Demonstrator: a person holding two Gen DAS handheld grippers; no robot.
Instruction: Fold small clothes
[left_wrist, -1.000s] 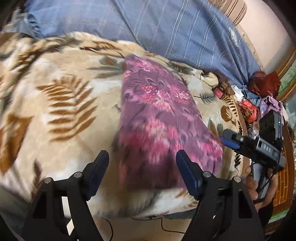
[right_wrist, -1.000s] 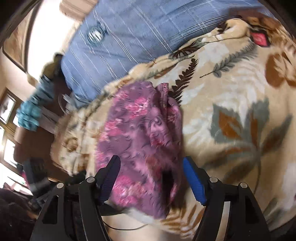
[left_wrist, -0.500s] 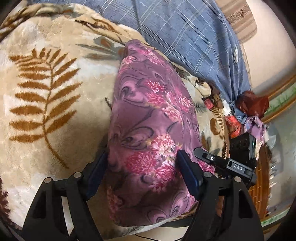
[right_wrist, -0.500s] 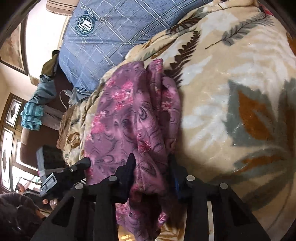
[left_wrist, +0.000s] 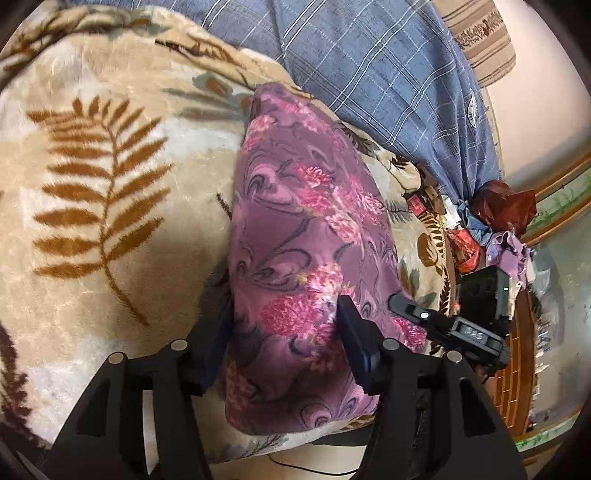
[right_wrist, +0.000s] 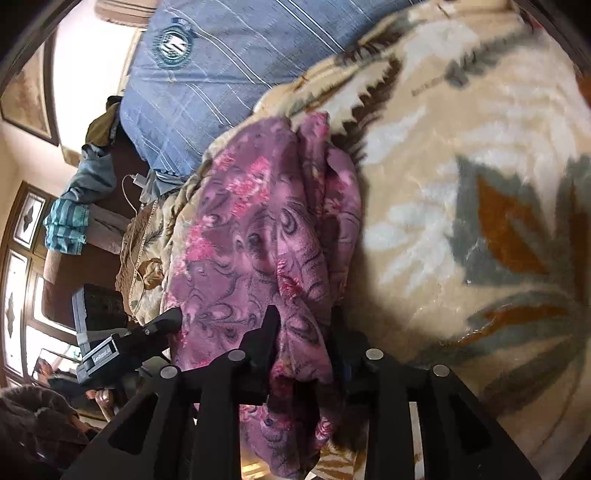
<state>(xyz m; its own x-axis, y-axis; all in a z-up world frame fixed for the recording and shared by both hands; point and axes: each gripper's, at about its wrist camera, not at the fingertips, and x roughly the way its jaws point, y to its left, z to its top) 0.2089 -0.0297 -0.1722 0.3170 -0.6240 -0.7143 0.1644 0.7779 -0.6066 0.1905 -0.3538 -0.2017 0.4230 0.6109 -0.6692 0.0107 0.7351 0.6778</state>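
Observation:
A purple floral garment lies in a long strip on a beige leaf-print blanket. My left gripper has its jaws around the garment's near end, closed in on the cloth. In the right wrist view the same garment is bunched, and my right gripper is shut on its near edge. The right gripper also shows in the left wrist view at the garment's right edge. The left gripper shows in the right wrist view at the garment's left edge.
A blue checked pillow lies behind the garment. Clutter of bags and cloth sits past the bed's right edge. In the right wrist view, a brown chair with clothes stands at left, beside windows.
Both grippers moved forward onto the garment's near end and closed on it. The right jaws went from wide open to shut on cloth; the left jaws narrowed around the cloth.

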